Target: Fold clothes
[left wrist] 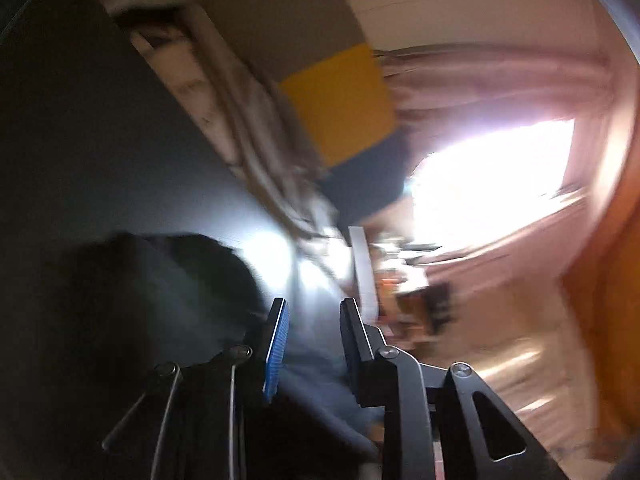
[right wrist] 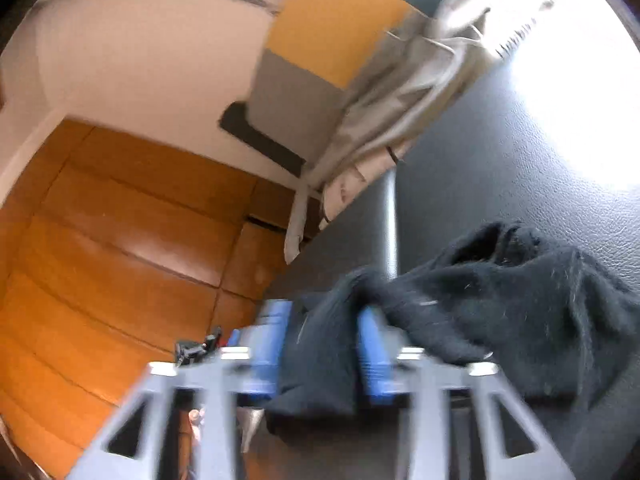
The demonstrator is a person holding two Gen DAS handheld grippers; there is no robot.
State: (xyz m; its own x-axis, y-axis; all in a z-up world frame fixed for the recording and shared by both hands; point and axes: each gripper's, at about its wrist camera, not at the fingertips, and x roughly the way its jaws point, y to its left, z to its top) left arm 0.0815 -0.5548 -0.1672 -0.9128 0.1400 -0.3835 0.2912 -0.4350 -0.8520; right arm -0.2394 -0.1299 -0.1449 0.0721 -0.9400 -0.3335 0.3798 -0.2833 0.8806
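Black fabric of one garment point(right wrist: 520, 312) lies on the dark table point(right wrist: 500, 152), lower right of the right wrist view; a fold sits between the right gripper point(right wrist: 320, 344) pads, grip blurred. One pale cloth point(right wrist: 400, 92) hangs at the table edge, upper centre. Left gripper point(left wrist: 312, 312): narrow gap, nothing held. Left view is motion-blurred; window point(left wrist: 492, 176) overexposed.

A: Left gripper point(left wrist: 314, 308): black fingers, a ribbed blue pad on one inner face, round silver screw heads at the linkage joints, thin bare metal rods alongside.

B: Right gripper point(right wrist: 324, 320): blurred. Grey linkage arms with triangular cut-outs, bright blue pads on both fingers, pale metal fittings at the joints.
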